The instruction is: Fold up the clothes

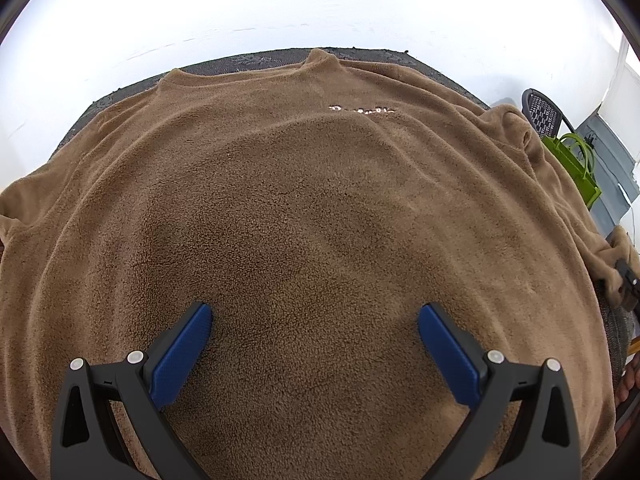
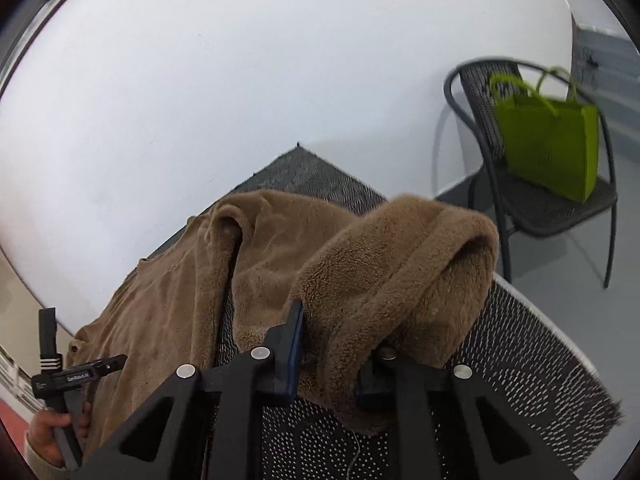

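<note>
Sleeve fold begun — right hand-held gripper (image 2: 320,344) clamps sweater (image 1: 304,208) cuff; left hand-held gripper (image 1: 314,320) wide, idle. Next: carry cuff across.

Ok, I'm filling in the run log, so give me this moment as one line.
task: fold clothes | left gripper: open over brown fleece sweater | right gripper: shut on sleeve cuff | fold: not yet made

fuzzy brown fleece sweater (image 1: 304,208) on a dark woven mat (image 2: 520,360).
</note>
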`<act>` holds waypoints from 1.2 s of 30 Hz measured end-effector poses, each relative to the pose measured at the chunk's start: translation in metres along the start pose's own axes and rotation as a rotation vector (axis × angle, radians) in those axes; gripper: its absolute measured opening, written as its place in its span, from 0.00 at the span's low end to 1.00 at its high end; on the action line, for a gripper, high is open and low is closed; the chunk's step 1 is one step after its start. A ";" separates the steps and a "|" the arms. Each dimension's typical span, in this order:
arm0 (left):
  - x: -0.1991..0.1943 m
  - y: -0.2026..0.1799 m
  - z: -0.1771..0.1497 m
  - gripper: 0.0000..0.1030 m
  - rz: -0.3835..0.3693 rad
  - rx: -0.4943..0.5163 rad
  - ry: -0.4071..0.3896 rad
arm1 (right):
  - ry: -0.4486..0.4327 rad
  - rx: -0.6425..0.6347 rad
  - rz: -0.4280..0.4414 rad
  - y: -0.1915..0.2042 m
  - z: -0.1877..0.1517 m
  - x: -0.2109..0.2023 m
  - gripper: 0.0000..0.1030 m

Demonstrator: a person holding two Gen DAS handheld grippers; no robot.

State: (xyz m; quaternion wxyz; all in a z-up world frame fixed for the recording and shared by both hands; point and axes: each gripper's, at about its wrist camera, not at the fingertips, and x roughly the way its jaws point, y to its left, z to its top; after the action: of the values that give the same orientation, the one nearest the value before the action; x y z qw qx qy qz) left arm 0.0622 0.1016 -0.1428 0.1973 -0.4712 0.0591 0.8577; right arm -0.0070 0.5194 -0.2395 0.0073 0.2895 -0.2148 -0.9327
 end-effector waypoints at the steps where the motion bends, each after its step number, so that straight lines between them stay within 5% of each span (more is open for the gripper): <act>1: 0.000 0.000 0.000 1.00 -0.003 0.001 0.004 | -0.020 -0.022 -0.006 0.006 0.003 -0.003 0.20; 13: -0.011 0.015 0.003 1.00 -0.143 -0.059 0.019 | -0.201 -0.357 0.059 0.121 0.026 -0.025 0.20; 19: -0.032 0.040 0.005 1.00 -0.226 -0.146 -0.021 | -0.175 -0.570 0.152 0.202 0.017 -0.011 0.20; 23: -0.051 0.070 0.005 1.00 -0.228 -0.205 -0.083 | -0.078 -0.785 0.237 0.267 -0.016 0.006 0.21; 24: -0.054 0.078 0.003 1.00 -0.224 -0.221 -0.091 | -0.040 -0.840 0.258 0.280 -0.029 0.010 0.34; 25: -0.056 0.086 0.002 1.00 -0.220 -0.237 -0.099 | -0.020 -0.908 0.266 0.291 -0.046 0.012 0.66; 27: -0.058 0.100 -0.004 1.00 -0.214 -0.269 -0.094 | 0.019 -1.044 0.281 0.314 -0.080 0.016 0.92; 32: -0.054 0.127 -0.020 1.00 -0.226 -0.335 -0.065 | 0.022 -1.272 0.332 0.336 -0.139 -0.001 0.92; 36: -0.056 0.129 -0.028 1.00 -0.283 -0.336 -0.044 | 0.022 -1.153 0.372 0.321 -0.126 -0.014 0.92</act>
State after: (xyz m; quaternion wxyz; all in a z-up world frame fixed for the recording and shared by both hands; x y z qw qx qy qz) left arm 0.0600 -0.0405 -0.1224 0.2354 -0.4821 -0.1558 0.8294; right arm 0.0379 0.1803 -0.1953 0.3280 0.2060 0.2784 -0.8789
